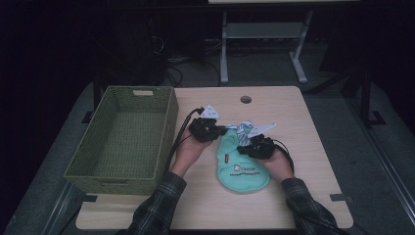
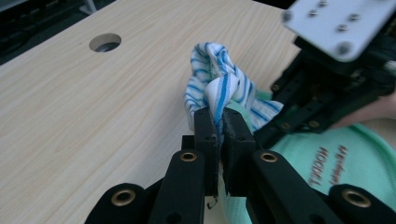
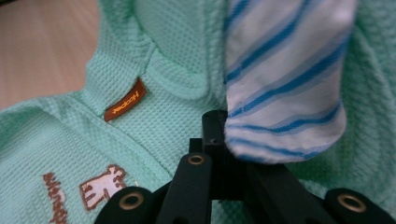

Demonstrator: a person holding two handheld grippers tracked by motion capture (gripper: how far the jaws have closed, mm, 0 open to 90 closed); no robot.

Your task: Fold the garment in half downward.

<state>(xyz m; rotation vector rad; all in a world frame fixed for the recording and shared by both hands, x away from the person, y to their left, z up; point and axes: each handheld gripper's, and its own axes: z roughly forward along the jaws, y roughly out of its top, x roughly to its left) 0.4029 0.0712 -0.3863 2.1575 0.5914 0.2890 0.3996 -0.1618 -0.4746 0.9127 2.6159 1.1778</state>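
While both tongs work at mid-bench, the left tongs (image 2: pixel 219 121) are pressed together on a twisted fold of the striped cloth (image 2: pixel 219 84), and the right tongs (image 3: pixel 224 126) pinch the same cloth's other end (image 3: pixel 285 88). Beneath it, the cloth rests on a mint garment (image 1: pixel 242 169) lying flat on the bench (image 1: pixel 303 147), its brown label (image 3: pixel 125 106) visible. A green woven basket (image 1: pixel 122 137) stands at the bench's left edge.
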